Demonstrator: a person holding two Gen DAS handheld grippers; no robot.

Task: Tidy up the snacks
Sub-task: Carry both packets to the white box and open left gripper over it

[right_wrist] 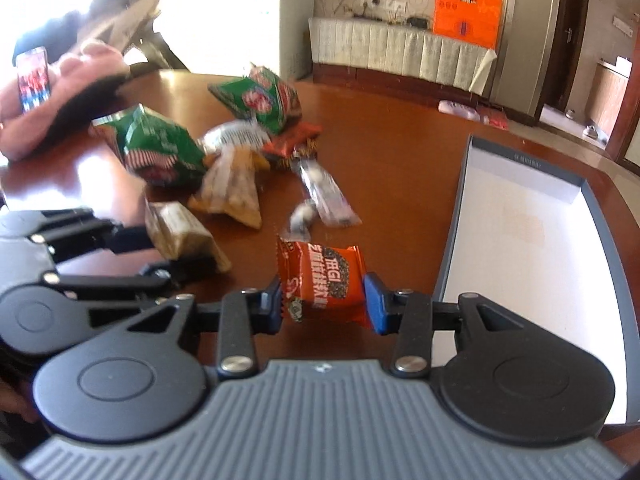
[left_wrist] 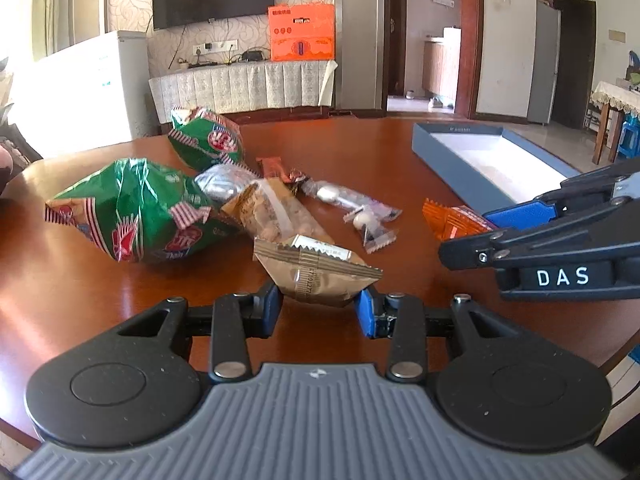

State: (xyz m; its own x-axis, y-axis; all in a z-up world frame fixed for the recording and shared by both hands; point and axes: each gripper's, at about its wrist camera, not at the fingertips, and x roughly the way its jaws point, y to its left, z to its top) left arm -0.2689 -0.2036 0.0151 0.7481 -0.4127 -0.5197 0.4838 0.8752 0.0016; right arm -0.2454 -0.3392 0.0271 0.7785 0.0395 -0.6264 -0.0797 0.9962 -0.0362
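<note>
Snacks [left_wrist: 168, 208] lay heaped on the brown bench [left_wrist: 360, 144], left of an open grey box [right_wrist: 520, 224] with a white floor. The left gripper [left_wrist: 320, 304] had its fingers pinching a tan packet [left_wrist: 320, 268] at the near edge of the heap. The right gripper [right_wrist: 324, 300] had its fingers pinching an orange packet [right_wrist: 324, 276] just beside the box's near corner.

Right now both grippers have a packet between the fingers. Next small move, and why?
Probably carry the right gripper with its orange packet rightward over the box wall. Its pads seem to press the packet, the box sits just beside it, empty.
</note>
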